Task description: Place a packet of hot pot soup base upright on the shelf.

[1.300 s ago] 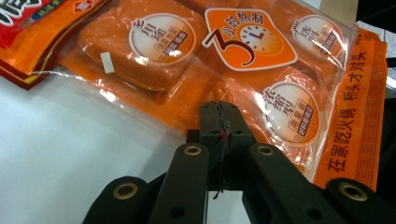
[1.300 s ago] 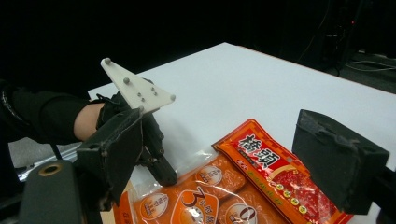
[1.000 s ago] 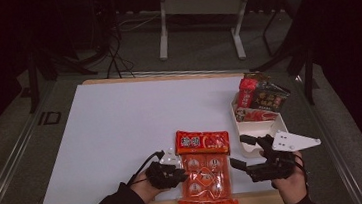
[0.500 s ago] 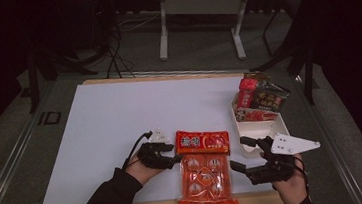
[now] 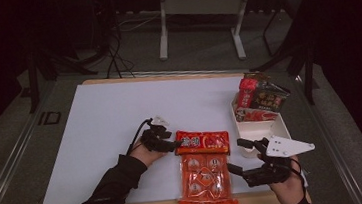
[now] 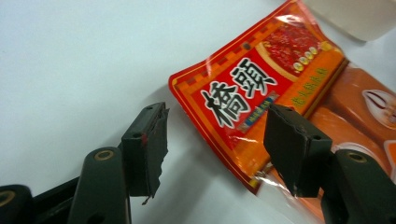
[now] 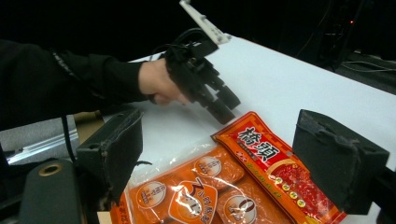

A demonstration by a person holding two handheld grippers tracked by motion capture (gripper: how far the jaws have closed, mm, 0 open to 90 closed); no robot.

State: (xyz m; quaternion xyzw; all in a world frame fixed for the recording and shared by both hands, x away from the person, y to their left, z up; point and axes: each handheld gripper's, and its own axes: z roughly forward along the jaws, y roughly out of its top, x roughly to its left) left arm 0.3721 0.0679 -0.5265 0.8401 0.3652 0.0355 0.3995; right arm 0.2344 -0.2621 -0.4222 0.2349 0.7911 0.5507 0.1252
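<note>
A red snack packet [image 5: 202,141] with white characters lies flat on the white table [image 5: 96,125], its near edge over the top of a larger orange packet [image 5: 205,177] of wrapped pieces. My left gripper [image 5: 174,145] is open at the red packet's left end; in the left gripper view the red packet's [image 6: 261,88] corner lies between the spread jaws of the left gripper [image 6: 218,114]. My right gripper [image 5: 237,156] stands open just right of the orange packet, holding nothing. The right gripper view looks between the jaws of the right gripper [image 7: 224,140] at both packets and at the left gripper [image 7: 201,79].
A white tray [image 5: 279,125] at the right holds several red and dark snack packs [image 5: 261,96]. The table's front edge runs just below the orange packet. Dark floor, cables and a stand's legs [image 5: 199,27] lie beyond the far edge.
My left gripper has moved forward from beside the orange packet to the red packet's left end. The right gripper has stayed put.
</note>
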